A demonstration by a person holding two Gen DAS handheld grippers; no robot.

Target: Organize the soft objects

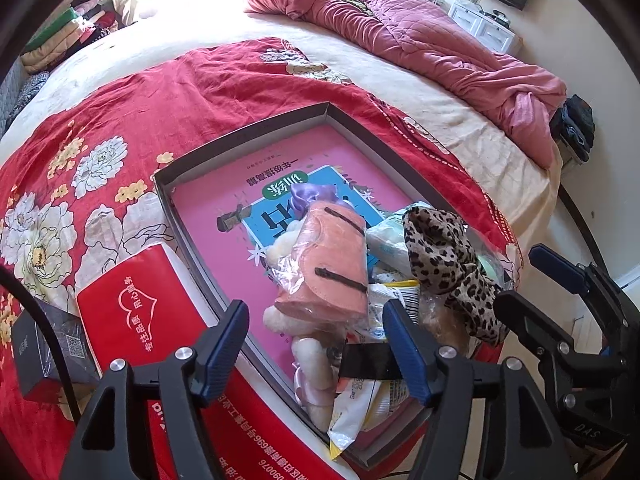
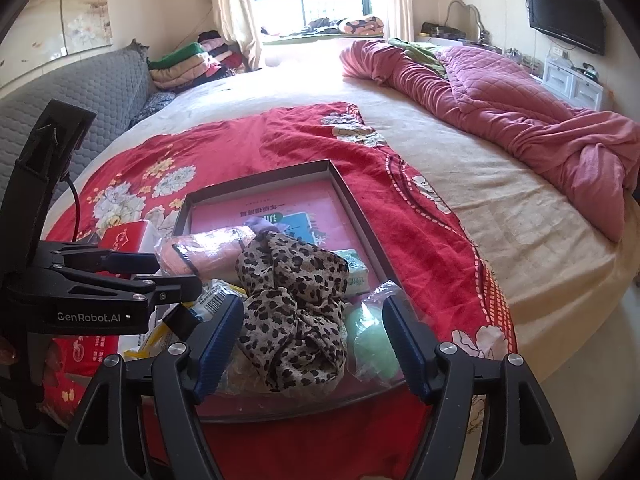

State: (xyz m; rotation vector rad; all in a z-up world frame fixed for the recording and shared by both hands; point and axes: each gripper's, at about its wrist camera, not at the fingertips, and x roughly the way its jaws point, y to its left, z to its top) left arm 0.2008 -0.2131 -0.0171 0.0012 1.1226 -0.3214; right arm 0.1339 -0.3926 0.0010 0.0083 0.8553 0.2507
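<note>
A shallow grey box (image 1: 240, 136) (image 2: 360, 208) lies on a red flowered cloth (image 1: 120, 112) (image 2: 420, 240) on the bed, lined with a pink book (image 1: 224, 216). At its near end lie a bagged peach cloth roll (image 1: 332, 264) (image 2: 208, 248), a leopard-print scarf (image 1: 452, 268) (image 2: 296, 300), a bagged green soft item (image 2: 372, 340), white plush pieces (image 1: 312, 360) and small packets. My left gripper (image 1: 316, 328) is open over the peach roll and plush. My right gripper (image 2: 312, 320) is open around the leopard scarf; it also shows in the left wrist view (image 1: 532, 280).
A red tissue pack (image 1: 140, 308) (image 2: 124, 236) and a small dark box (image 1: 44, 348) lie left of the grey box. A pink quilt (image 1: 440, 48) (image 2: 520, 112) is bunched at the far right. Folded clothes (image 2: 188, 60) are stacked by the grey headboard (image 2: 88, 96).
</note>
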